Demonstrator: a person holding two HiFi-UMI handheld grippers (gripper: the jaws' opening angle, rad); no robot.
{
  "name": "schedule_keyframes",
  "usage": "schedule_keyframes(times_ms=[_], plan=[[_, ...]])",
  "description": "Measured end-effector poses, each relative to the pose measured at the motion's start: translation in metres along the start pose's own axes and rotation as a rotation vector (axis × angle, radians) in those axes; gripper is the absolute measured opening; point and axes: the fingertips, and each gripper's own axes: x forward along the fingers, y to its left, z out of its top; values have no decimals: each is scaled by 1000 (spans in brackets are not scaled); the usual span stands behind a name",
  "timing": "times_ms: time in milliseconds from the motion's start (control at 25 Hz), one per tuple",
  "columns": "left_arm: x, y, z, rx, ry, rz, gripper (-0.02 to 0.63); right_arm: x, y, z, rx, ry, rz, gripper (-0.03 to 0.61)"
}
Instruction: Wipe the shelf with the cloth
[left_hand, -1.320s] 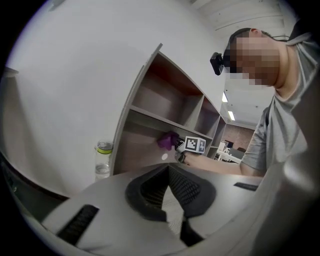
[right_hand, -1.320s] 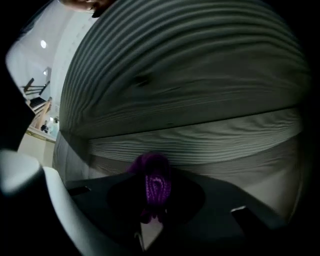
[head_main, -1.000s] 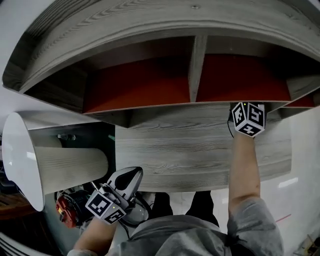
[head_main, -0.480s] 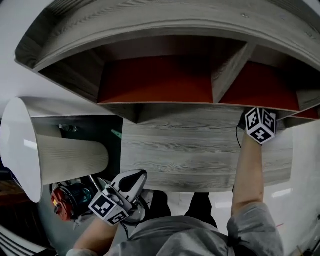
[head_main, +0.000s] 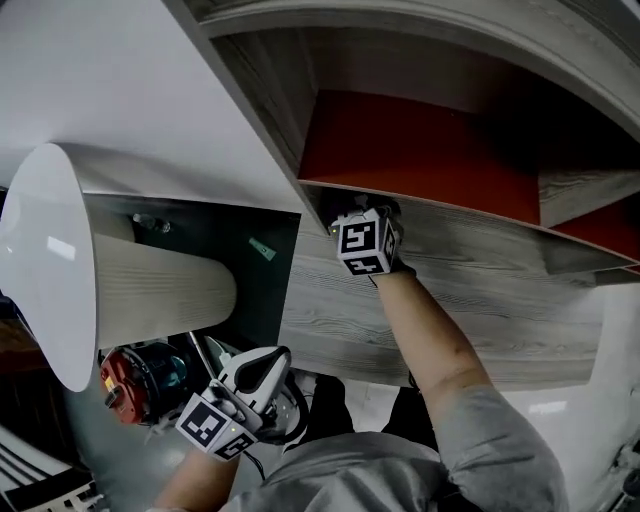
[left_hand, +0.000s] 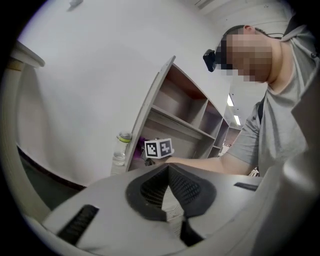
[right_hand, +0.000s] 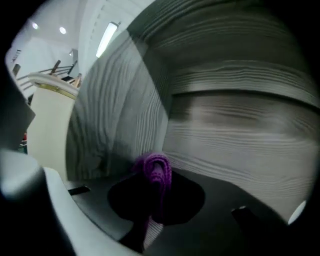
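Observation:
The shelf (head_main: 470, 290) is grey wood grain with red back panels (head_main: 420, 150). My right gripper (head_main: 362, 215) reaches onto the shelf board at its left end, close to the side wall (head_main: 265, 80). In the right gripper view, the right gripper (right_hand: 156, 176) is shut on a purple knitted cloth (right_hand: 159, 169), which sits by the shelf's inner corner (right_hand: 167, 107). My left gripper (head_main: 262, 365) hangs low beside my body, away from the shelf. Its jaws (left_hand: 168, 170) are shut with nothing between them. The left gripper view also shows the cloth (left_hand: 139, 148).
A large white rounded counter end (head_main: 50, 270) with a wood-grain side stands left of the shelf. Below it sits a red and teal device (head_main: 140, 380). A clear plastic bottle (left_hand: 120, 148) stands by the shelf's side wall. My right arm (head_main: 430, 340) crosses the shelf front.
My right gripper has slid left along the shelf board, from its right part to the left end by the side wall. The left gripper has stayed low.

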Motion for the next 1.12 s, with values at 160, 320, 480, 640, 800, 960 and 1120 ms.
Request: schedule_keyframes(times_ms=[160,320,480,640,800,960,1120], plan=[[-16,17,2,-23,-14,23,14,16,-10,-5,29,57,-37,64],[-5,15,3,-26,-1,16,14,-13,-52,-29,48,98,-89,64],[29,-8,5,-17,19,-24,14,-76,-138,-65,88,132,-208,64],[75,-40,4,1,51,-87,14,-146,-238,-101,84,167,-344,65],[117,-76,5,18,72,-150,14,-198,-309,-129,69,206,-446,74],[142,-97,4,34,92,-198,14,-255,-382,-171,194,263,-630,71],[150,-105,0,34,103,-200,14,-284,-424,-188,399,245,-742,71]])
